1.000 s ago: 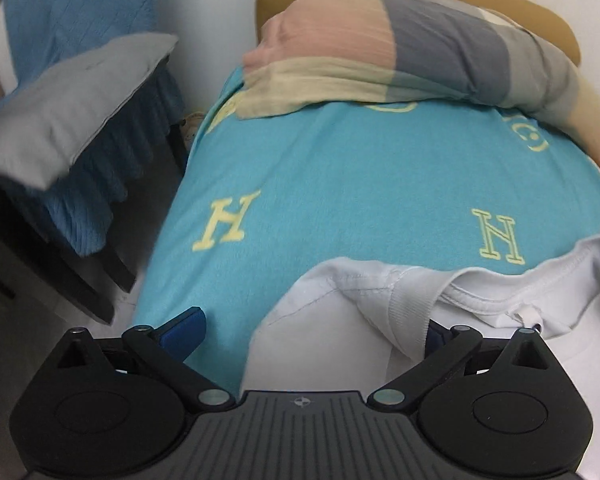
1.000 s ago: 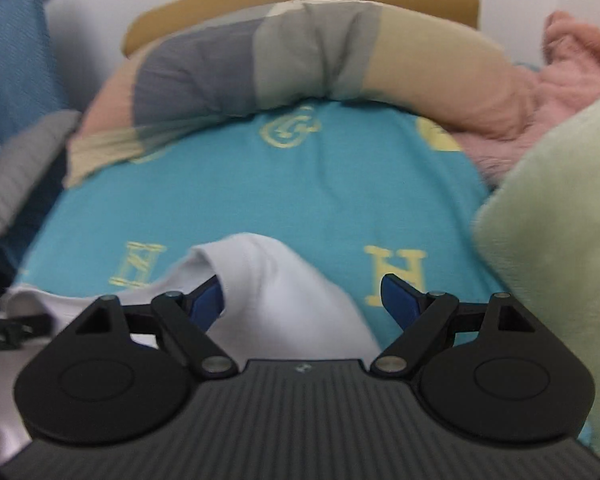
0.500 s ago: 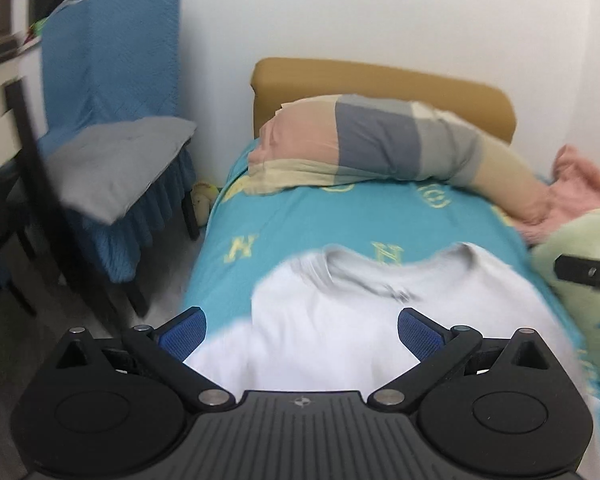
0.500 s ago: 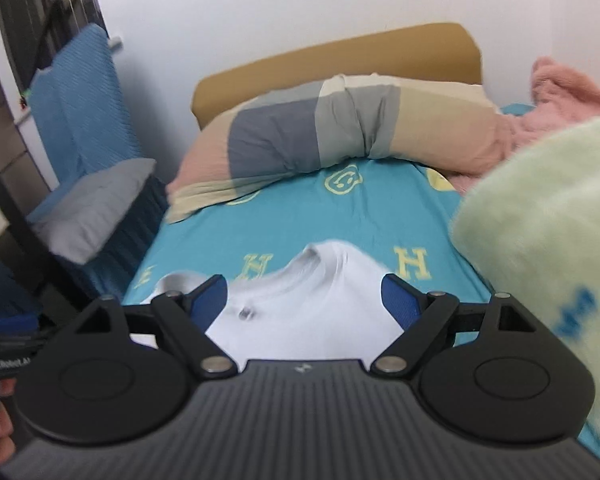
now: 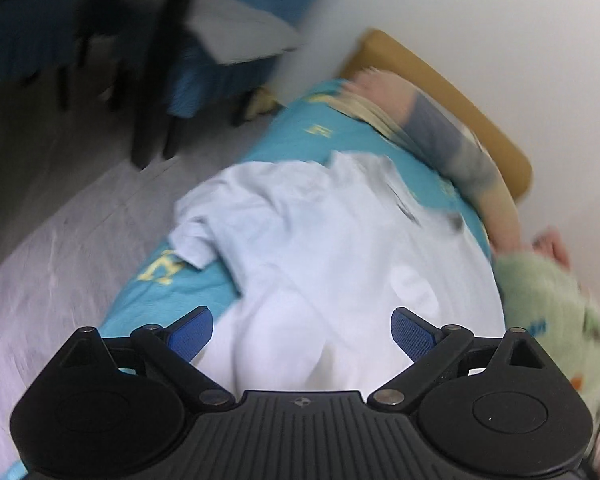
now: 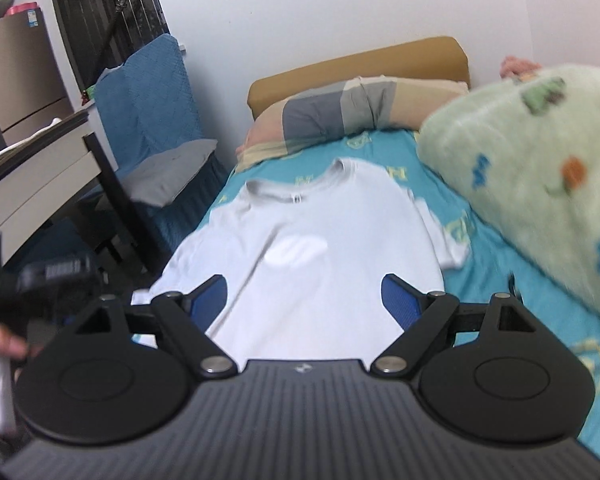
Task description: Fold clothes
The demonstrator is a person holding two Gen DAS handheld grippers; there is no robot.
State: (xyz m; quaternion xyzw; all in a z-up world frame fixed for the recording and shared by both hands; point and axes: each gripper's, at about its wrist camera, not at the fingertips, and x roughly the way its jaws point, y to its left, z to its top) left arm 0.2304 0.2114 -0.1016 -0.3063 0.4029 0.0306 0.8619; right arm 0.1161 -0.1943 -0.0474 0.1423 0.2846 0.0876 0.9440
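Note:
A white T-shirt (image 6: 312,248) lies spread face up on the turquoise bed sheet (image 6: 488,264), collar toward the pillow. In the left wrist view the T-shirt (image 5: 332,248) is blurred, with its left sleeve crumpled near the bed's edge. My left gripper (image 5: 302,330) is open and empty above the shirt's lower part. My right gripper (image 6: 304,300) is open and empty, above the shirt's hem end. The left gripper also shows blurred at the left edge of the right wrist view (image 6: 39,276).
A striped pillow (image 6: 340,116) lies against the tan headboard (image 6: 360,68). A green fleece blanket (image 6: 540,168) is piled on the bed's right side. A blue-covered chair (image 6: 155,128) and a white desk (image 6: 31,176) stand left of the bed.
Both grippers have pulled back from the shirt's shoulders toward the foot of the bed. The left gripper has tilted and swung left. The shirt now lies spread out.

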